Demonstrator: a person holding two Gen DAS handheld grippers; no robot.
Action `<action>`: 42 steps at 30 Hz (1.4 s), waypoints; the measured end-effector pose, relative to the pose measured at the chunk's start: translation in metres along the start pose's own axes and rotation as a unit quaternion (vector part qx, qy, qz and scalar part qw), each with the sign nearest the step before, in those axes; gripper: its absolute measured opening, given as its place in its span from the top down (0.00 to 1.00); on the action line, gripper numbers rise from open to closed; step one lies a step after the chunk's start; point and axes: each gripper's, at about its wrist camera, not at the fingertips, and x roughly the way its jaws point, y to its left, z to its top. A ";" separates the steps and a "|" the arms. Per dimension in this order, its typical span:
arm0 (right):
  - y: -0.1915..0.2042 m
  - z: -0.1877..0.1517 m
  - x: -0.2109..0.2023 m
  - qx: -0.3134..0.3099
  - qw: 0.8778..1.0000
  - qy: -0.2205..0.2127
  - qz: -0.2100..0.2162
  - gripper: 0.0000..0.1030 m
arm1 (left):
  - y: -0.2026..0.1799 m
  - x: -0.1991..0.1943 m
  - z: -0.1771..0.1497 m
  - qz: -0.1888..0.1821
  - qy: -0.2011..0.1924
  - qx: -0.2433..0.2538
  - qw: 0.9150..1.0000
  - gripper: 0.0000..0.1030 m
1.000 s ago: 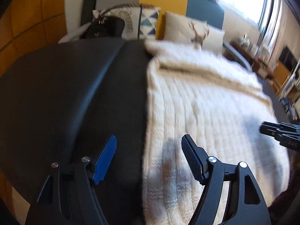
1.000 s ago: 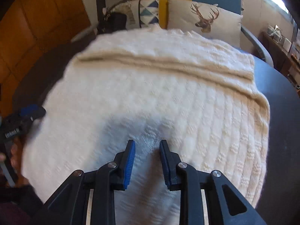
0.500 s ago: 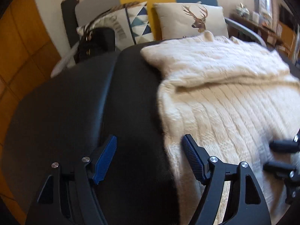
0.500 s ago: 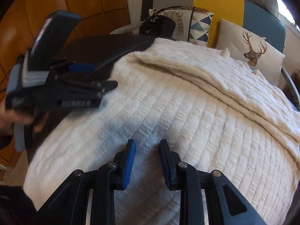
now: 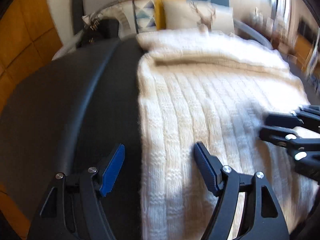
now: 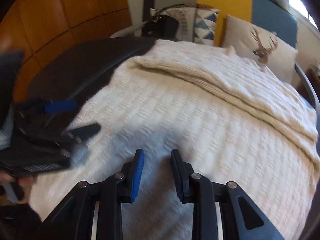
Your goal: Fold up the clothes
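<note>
My left gripper (image 5: pixel 159 167), black with blue pads, sits at the bottom of the left wrist view with its fingers spread wide and nothing between them. They straddle the left edge of the cream cable-knit sweater (image 5: pixel 210 104): one finger over bare dark table (image 5: pixel 60 100), the other over wool.

My right gripper (image 6: pixel 157 168), bottom centre of its own view, has its fingers parted by a narrow gap and hovers over the sweater's middle, clamping nothing that I can see.

The sweater lies spread across the table and fills the centre and right of both views. A doubled band of knit (image 6: pixel 210 80) runs across its far part. This fits either a fold partly made or a garment laid out that way.

Behind, at the top of the frame, a sofa holds a deer-print cushion (image 6: pixel 266 52) and a black handbag (image 6: pixel 160 26).

My judgement of the risks: the thick, loose knit could snag on a ribbed pad. A left finger closing partly on the table may pinch only one layer or miss. The two grippers are close and could collide. Both views are blurred.
</note>
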 end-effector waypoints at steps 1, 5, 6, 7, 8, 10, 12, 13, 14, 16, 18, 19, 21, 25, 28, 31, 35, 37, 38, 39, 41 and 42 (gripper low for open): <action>-0.009 -0.011 -0.008 0.015 1.000 0.002 -0.008 0.74 | 0.005 -0.003 0.000 -0.002 0.003 -0.014 1.000 0.26; -0.045 -0.053 -0.041 0.074 0.996 0.008 -0.039 0.73 | 0.010 -0.027 -0.006 -0.001 -0.019 -0.032 0.999 0.26; -0.054 -0.064 -0.050 0.089 0.995 0.009 -0.047 0.73 | 0.007 -0.035 -0.009 -0.009 -0.027 -0.029 0.999 0.26; -0.063 -0.074 -0.058 0.103 0.993 0.011 -0.055 0.73 | 0.005 -0.042 -0.013 -0.017 -0.035 -0.027 0.999 0.26; -0.072 -0.085 -0.066 0.118 0.991 0.012 -0.062 0.73 | 0.002 -0.049 -0.018 -0.023 -0.041 -0.022 0.999 0.26; -0.086 -0.106 -0.081 0.142 0.987 -0.003 -0.071 0.75 | -0.012 -0.050 -0.033 -0.018 -0.035 0.004 0.999 0.26; -0.092 -0.120 -0.090 0.157 0.985 -0.025 -0.069 0.79 | -0.015 -0.035 -0.045 -0.002 -0.017 0.017 1.000 0.27; -0.093 -0.121 -0.092 0.163 0.984 -0.024 -0.069 0.79 | -0.010 -0.040 -0.047 -0.007 -0.028 -0.001 1.000 0.26; -0.095 -0.121 -0.095 0.170 0.983 -0.023 -0.068 0.79 | -0.008 -0.043 -0.045 -0.005 -0.023 -0.009 1.000 0.26; -0.093 -0.120 -0.102 0.182 0.981 -0.029 -0.064 0.77 | -0.003 -0.051 -0.042 0.000 -0.017 -0.022 1.000 0.27; -0.083 -0.115 -0.111 0.174 0.983 -0.042 -0.046 0.77 | -0.008 -0.067 -0.041 -0.007 -0.039 -0.013 0.999 0.27; -0.074 -0.113 -0.110 0.160 0.985 -0.036 -0.052 0.77 | -0.012 -0.074 -0.040 -0.013 -0.048 -0.006 0.999 0.27; -0.056 -0.110 -0.103 0.134 0.988 -0.014 -0.069 0.77 | -0.025 -0.080 -0.044 -0.006 -0.061 0.019 0.998 0.27; -0.055 -0.150 -0.113 0.151 0.986 -0.013 -0.064 0.76 | -0.029 -0.066 -0.066 0.018 -0.035 0.049 0.998 0.27; -0.062 -0.161 -0.118 0.162 0.985 -0.030 -0.048 0.76 | -0.021 -0.071 -0.066 0.015 -0.041 0.041 0.998 0.25; -0.065 -0.158 -0.136 0.188 0.980 -0.041 -0.043 0.76 | -0.025 -0.089 -0.060 -0.002 -0.062 0.039 0.997 0.26; -0.029 -0.131 -0.136 0.138 0.989 -0.054 -0.009 0.74 | -0.053 -0.097 -0.057 -0.038 -0.090 0.107 0.989 0.26; -0.005 -0.114 -0.118 0.089 0.995 -0.044 -0.013 0.74 | -0.067 -0.090 -0.059 -0.041 -0.086 0.135 0.986 0.26; 0.003 -0.111 -0.109 0.069 0.997 -0.031 -0.017 0.74 | -0.069 -0.089 -0.065 -0.041 -0.081 0.140 0.986 0.26; 0.011 -0.110 -0.100 0.051 0.998 -0.016 -0.023 0.74 | -0.072 -0.083 -0.066 -0.037 -0.073 0.146 0.986 0.26; 0.025 -0.106 -0.083 0.014 0.999 0.012 -0.033 0.73 | -0.069 -0.069 -0.071 -0.014 -0.056 0.157 0.986 0.25; 0.028 -0.112 -0.084 0.004 0.999 0.016 -0.035 0.73 | -0.061 -0.069 -0.073 -0.027 -0.060 0.144 0.987 0.25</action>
